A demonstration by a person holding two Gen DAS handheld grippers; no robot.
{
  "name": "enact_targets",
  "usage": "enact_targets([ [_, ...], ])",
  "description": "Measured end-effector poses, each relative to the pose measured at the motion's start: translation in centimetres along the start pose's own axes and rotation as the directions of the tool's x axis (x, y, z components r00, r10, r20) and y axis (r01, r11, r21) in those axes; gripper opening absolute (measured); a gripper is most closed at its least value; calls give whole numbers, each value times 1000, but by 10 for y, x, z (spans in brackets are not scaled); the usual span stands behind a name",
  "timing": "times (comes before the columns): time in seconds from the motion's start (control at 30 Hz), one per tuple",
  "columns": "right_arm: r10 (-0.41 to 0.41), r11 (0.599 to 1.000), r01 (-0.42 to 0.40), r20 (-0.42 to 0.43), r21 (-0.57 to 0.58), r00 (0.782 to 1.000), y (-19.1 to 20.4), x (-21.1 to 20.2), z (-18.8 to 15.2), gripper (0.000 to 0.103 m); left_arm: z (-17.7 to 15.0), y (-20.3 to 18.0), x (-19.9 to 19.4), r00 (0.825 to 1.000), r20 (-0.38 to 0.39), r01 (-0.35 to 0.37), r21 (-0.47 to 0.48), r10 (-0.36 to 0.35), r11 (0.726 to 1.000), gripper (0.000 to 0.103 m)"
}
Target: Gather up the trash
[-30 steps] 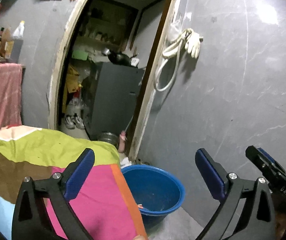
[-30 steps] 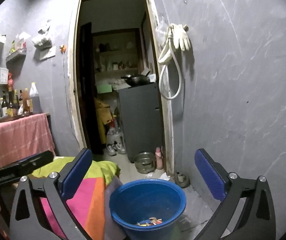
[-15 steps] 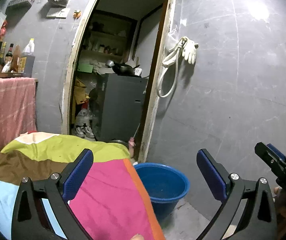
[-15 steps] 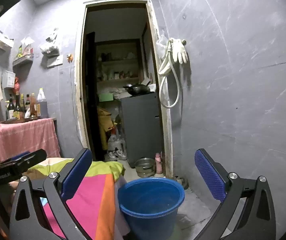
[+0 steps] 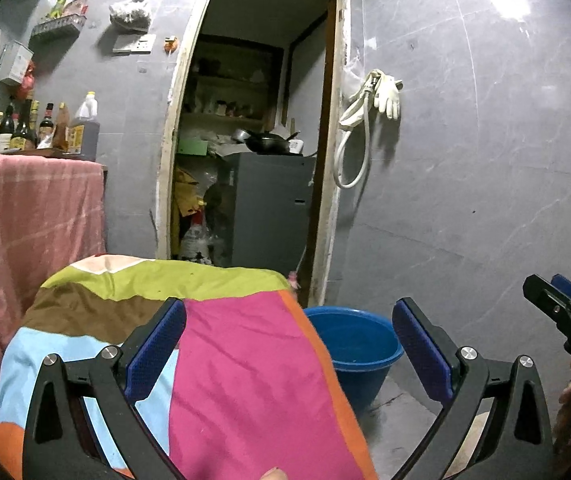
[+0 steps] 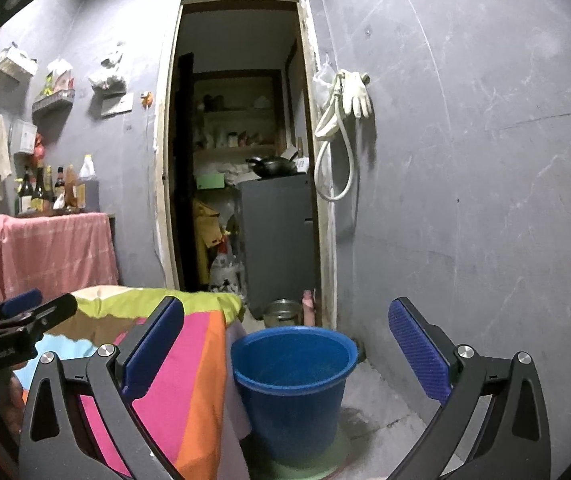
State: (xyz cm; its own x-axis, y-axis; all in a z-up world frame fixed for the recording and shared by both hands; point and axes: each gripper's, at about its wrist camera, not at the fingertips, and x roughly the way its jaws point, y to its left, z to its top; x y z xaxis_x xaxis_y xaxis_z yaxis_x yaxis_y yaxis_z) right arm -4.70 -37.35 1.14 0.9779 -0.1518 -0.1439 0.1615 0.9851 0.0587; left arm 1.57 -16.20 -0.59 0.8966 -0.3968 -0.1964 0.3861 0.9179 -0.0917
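Note:
A blue plastic bucket (image 6: 291,384) stands on the floor beside a table draped in a multicoloured cloth (image 5: 241,364); it also shows in the left wrist view (image 5: 355,350). Its inside is not visible from this height. My left gripper (image 5: 289,350) is open and empty, held above the cloth. My right gripper (image 6: 287,356) is open and empty, held above and in front of the bucket. The left gripper shows at the left edge of the right wrist view (image 6: 17,320), and the right gripper at the right edge of the left wrist view (image 5: 565,304). No trash is visible.
An open doorway (image 6: 241,152) leads to a storeroom with a grey cabinet (image 6: 277,236). A hose and gloves (image 6: 345,120) hang on the grey wall. A pink-draped counter (image 6: 37,252) with bottles stands at left. A metal bowl (image 6: 281,312) sits by the door.
Both grippers have risen and tilted upward, so the bucket sits lower in view and the scraps inside it are no longer visible. Both stay open.

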Motion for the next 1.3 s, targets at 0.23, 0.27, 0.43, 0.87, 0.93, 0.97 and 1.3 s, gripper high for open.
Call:
enact_targets([
  [0.23, -46, 999, 46, -19, -8, 999, -2, 2, -24, 103, -22, 4, 2, 998, -12, -54, -1, 54, 999, 101],
  [0.27, -51, 999, 50, -20, -10, 999, -2, 2, -27, 103, -25, 4, 1, 998, -11, -61, 3, 61, 998, 101],
  [0.43, -61, 998, 60, -30, -23, 998, -2, 6, -37, 103, -37, 6, 3, 997, -25, -76, 5, 76, 997, 101],
  [0.87, -55, 998, 54, -33, -32, 998, 0, 9, -36, 103, -42, 13, 2, 996, -31, -82, -8, 82, 997, 101],
  [0.93, -55, 998, 54, -33, -35, 998, 0, 8, -36, 103, -43, 13, 2, 996, -32, -82, -12, 81, 997, 101],
  [0.97, -55, 998, 54, -33, -32, 998, 0, 8, -36, 103, -43, 13, 2, 996, -34, -82, -14, 81, 997, 101],
  [1.3, -52, 998, 51, -35, -35, 998, 0, 10, -35, 103, -44, 16, 2, 996, -41, -79, -24, 78, 997, 101],
])
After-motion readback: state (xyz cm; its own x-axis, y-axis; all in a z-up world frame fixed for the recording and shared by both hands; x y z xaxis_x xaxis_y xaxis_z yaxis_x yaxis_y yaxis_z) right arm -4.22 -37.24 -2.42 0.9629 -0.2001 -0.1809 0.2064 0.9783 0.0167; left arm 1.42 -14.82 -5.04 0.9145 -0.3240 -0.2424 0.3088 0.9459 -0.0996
